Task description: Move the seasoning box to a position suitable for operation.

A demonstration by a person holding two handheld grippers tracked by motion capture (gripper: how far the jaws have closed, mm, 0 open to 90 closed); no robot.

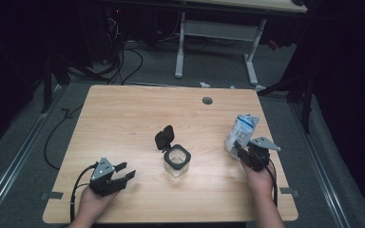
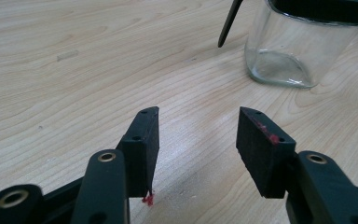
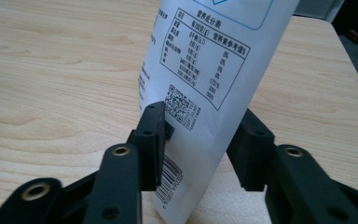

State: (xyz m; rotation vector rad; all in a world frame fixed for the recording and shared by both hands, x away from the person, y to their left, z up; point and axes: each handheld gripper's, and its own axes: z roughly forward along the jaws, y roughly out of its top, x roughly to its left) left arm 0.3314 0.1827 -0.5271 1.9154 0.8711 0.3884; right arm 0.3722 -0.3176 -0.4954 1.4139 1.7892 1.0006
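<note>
A: How far is the work, as you judge it?

B: Early, I think. The glass jar [image 1: 176, 163] stands in the middle of the desk [image 1: 123, 118] with its black flip lid [image 1: 164, 137] already swung up, so the opening is free. Through the glass I see nothing inside – it looks empty.

A: And the white pouch [image 1: 241, 133]?

B: It stands upright near the right edge of the desk, well apart from the jar. The right tongs [image 3: 198, 140] have it between the jaws. In the right gripper view the left pad lies against the printed side near the barcode and the right pad is against the other side, so I read this as a grip on the lower part of the pouch.

A: The other hand?

B: The left tongs [image 2: 198, 140] hover low over the desk, jaws apart, with nothing between them – the jar is just ahead of them.

A: So what is left?

B: Nearly all, in my judgement: bring the pouch to the jar, steady the jar, pour, close the lid.
</note>
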